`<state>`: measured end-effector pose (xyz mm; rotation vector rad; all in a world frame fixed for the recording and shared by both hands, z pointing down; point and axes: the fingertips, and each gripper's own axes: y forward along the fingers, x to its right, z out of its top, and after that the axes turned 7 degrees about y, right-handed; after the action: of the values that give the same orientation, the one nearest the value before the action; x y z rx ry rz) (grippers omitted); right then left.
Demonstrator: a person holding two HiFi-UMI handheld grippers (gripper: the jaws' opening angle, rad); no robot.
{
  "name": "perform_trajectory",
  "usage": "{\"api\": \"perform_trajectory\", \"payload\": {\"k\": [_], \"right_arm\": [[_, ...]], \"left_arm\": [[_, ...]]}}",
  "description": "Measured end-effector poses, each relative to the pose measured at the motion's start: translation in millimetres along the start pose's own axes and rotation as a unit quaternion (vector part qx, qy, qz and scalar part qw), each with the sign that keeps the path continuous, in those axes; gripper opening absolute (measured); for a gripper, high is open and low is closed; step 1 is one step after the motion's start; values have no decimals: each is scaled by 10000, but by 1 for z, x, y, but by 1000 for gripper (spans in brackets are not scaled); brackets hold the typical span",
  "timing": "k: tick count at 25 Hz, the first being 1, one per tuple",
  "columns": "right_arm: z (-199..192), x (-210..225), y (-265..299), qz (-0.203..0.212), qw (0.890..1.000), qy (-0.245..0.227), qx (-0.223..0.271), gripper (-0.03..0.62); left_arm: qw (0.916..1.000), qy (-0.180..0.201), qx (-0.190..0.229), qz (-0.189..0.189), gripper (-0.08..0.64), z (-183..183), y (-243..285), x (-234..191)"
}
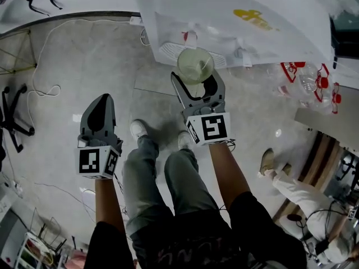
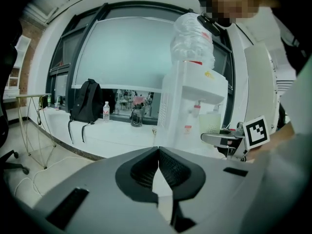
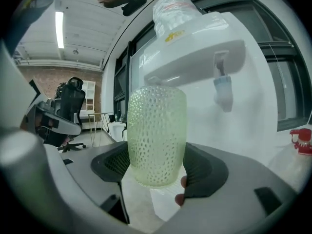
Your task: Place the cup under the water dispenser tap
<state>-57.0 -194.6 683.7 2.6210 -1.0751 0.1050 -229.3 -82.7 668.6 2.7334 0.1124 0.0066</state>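
A pale green dimpled cup [image 3: 156, 135] stands upright between the pads of my right gripper [image 3: 157, 167], which is shut on it. In the head view the cup [image 1: 195, 65] sits just in front of the white water dispenser [image 1: 241, 15], close to its drip tray [image 1: 168, 52]. The right gripper view shows a tap [image 3: 222, 89] up and to the right of the cup. My left gripper [image 1: 100, 112] hangs lower left, away from the dispenser. Its jaws are shut with nothing between them [image 2: 158, 155]. The left gripper view shows the dispenser [image 2: 190, 106] ahead.
Cables [image 1: 42, 88] trail over the grey floor at left, near an office chair base [image 1: 11, 122]. Several bottles with red caps [image 1: 311, 83] stand right of the dispenser. A second person's legs [image 1: 297, 192] are at lower right. A black backpack [image 2: 87, 106] rests on the window ledge.
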Motion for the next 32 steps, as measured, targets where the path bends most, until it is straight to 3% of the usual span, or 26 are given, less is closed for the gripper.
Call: {"api": "perform_trajectory", "payload": {"k": [9, 24, 32], "right_arm": [[-39, 22, 45, -150, 9999, 5, -41, 337], [-56, 33, 75, -476, 9978, -23, -454, 337], [-66, 36, 87, -497, 9956, 127, -786, 337]], "left_arm": [[9999, -118, 114, -43, 15, -26, 41, -10], [9998, -126, -24, -183, 15, -49, 54, -15], [9985, -128, -461, -284, 15, -70, 54, -14]]}}
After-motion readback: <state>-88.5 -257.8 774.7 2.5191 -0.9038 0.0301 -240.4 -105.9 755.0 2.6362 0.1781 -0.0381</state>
